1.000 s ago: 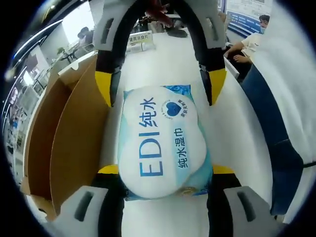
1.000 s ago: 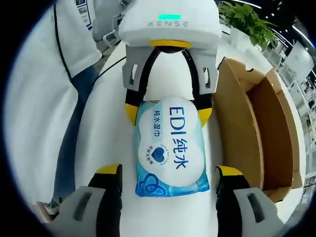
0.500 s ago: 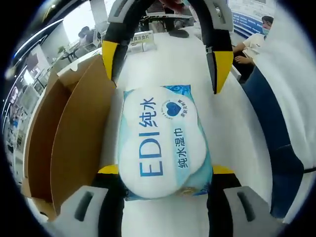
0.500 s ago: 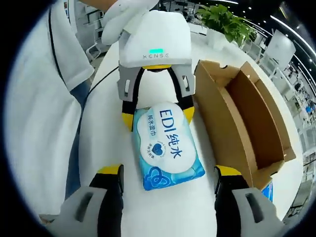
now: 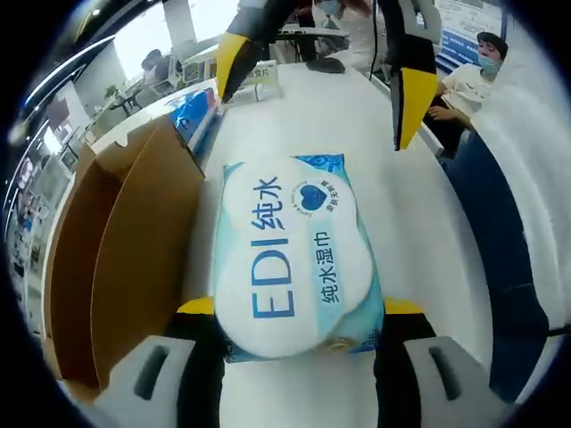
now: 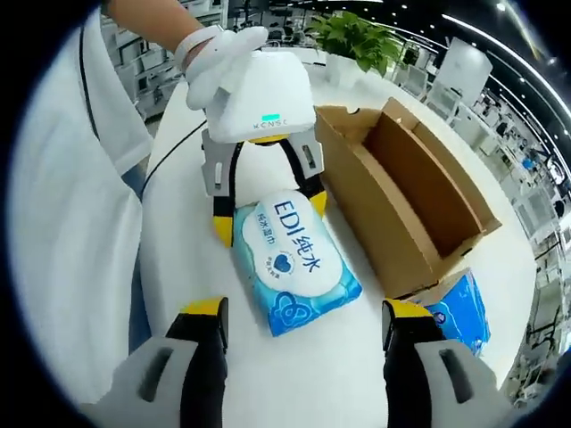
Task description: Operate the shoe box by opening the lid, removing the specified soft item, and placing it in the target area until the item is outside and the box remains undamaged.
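A white and blue pack of wet wipes point(image 5: 294, 259) printed "EDI" lies on the white table point(image 5: 321, 125), outside the open cardboard shoe box point(image 5: 107, 241). My left gripper point(image 5: 299, 308) is shut on the near end of the pack, which bulges between the yellow tips. In the right gripper view the left gripper point(image 6: 268, 218) holds the far end of the pack point(image 6: 294, 267), beside the box point(image 6: 401, 205). My right gripper point(image 6: 305, 308) is open with nothing between its fingers, well back from the pack. In the left gripper view it hangs at the top point(image 5: 312, 120).
A second blue pack point(image 6: 459, 308) lies by the box's near corner, also seen as the blue pack point(image 5: 192, 111). A person in a white shirt point(image 6: 71, 223) stands along the table's edge. A potted plant point(image 6: 352, 36) stands at the far end.
My right gripper has drawn back and up from the pack, open all the while. The left gripper and the pack have stayed where they were.
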Demonstrator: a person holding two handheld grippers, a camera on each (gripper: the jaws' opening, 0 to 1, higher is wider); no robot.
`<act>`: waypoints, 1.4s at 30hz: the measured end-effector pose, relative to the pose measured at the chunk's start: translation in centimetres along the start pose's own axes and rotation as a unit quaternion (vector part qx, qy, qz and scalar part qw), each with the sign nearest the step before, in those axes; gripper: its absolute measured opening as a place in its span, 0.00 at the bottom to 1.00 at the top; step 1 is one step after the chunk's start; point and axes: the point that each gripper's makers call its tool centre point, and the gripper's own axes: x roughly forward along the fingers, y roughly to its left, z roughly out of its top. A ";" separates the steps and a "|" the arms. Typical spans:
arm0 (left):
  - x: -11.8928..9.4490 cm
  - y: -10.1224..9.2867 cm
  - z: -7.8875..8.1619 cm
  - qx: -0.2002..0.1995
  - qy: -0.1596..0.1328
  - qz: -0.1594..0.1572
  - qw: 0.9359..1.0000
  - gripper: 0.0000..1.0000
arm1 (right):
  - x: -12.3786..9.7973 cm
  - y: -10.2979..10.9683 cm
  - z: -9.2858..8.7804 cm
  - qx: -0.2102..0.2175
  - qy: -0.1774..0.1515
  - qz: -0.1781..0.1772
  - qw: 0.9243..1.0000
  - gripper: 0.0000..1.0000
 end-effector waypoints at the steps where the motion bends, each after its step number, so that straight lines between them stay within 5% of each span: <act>1: 0.1 0.0 0.1 0.001 0.000 0.000 1.000 0.68 | -0.1 -0.1 -0.2 0.008 0.000 -0.004 1.000 0.71; 42: 6.4 1.5 10.8 0.032 0.011 -0.018 0.999 0.68 | -9.8 -5.5 -8.9 0.113 -0.045 -0.104 0.987 0.72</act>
